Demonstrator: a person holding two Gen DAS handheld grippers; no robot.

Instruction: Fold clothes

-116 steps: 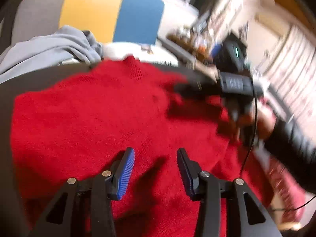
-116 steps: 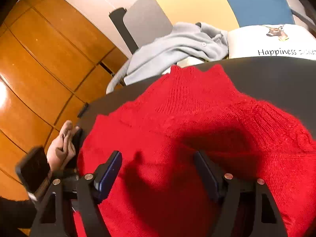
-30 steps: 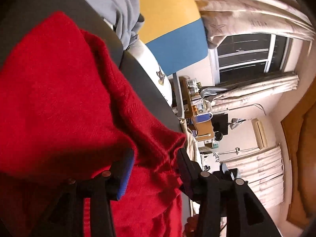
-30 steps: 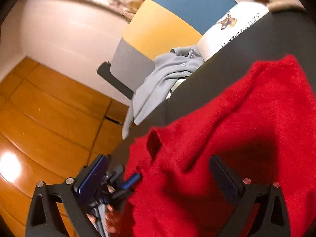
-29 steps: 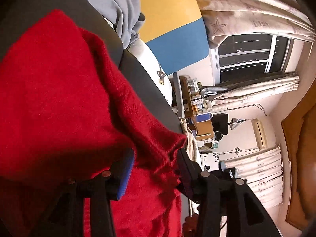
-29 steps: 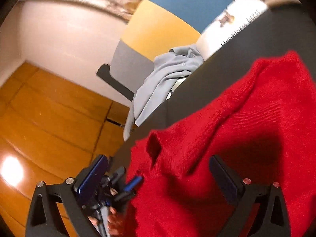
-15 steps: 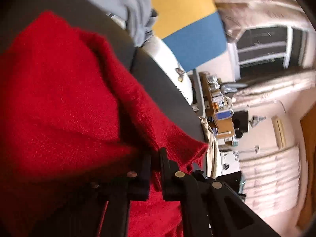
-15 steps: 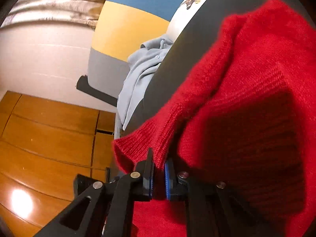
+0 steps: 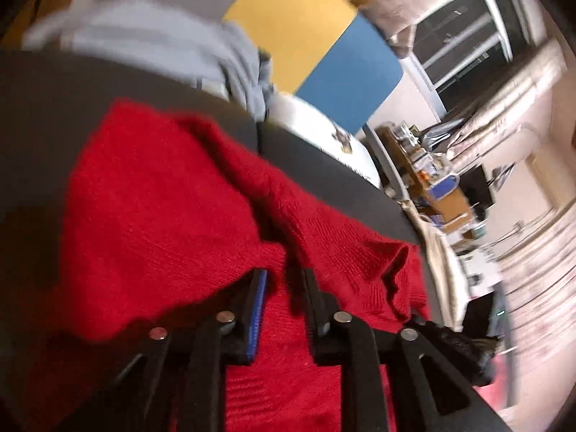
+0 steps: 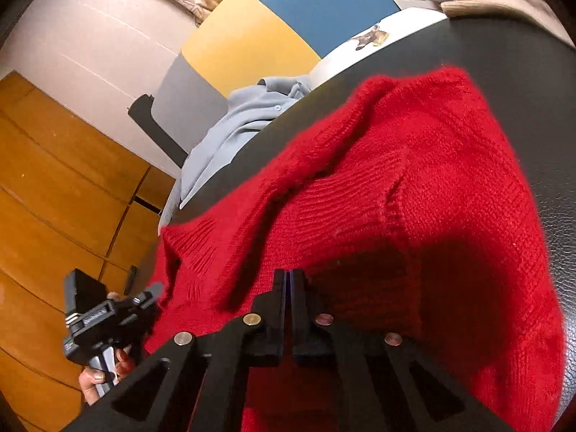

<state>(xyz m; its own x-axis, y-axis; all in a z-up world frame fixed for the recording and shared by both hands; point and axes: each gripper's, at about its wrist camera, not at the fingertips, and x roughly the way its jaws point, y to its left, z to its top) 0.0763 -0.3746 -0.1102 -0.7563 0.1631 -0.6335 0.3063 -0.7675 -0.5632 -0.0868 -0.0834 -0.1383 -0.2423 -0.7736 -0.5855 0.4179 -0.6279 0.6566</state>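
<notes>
A red knit sweater (image 9: 154, 216) lies on a black table (image 9: 54, 82); its lower part is doubled over the body. It also fills the right wrist view (image 10: 432, 187). My left gripper (image 9: 282, 280) has its jaws slightly apart with a fold of the sweater between them. My right gripper (image 10: 288, 280) is shut on the sweater's edge. The left gripper's body and the hand holding it show at lower left in the right wrist view (image 10: 104, 320).
A grey-blue shirt (image 10: 237, 122) and a white printed garment (image 10: 374, 36) lie past the table's far edge, against a grey, yellow and blue chair back (image 10: 252, 36). Wooden panels (image 10: 54, 180) stand at the left. A cluttered desk (image 9: 432, 187) is at the right.
Both grippers closed on the sweater's edge about half a second ago and have since carried it over the body. The left jaws have parted a little since then.
</notes>
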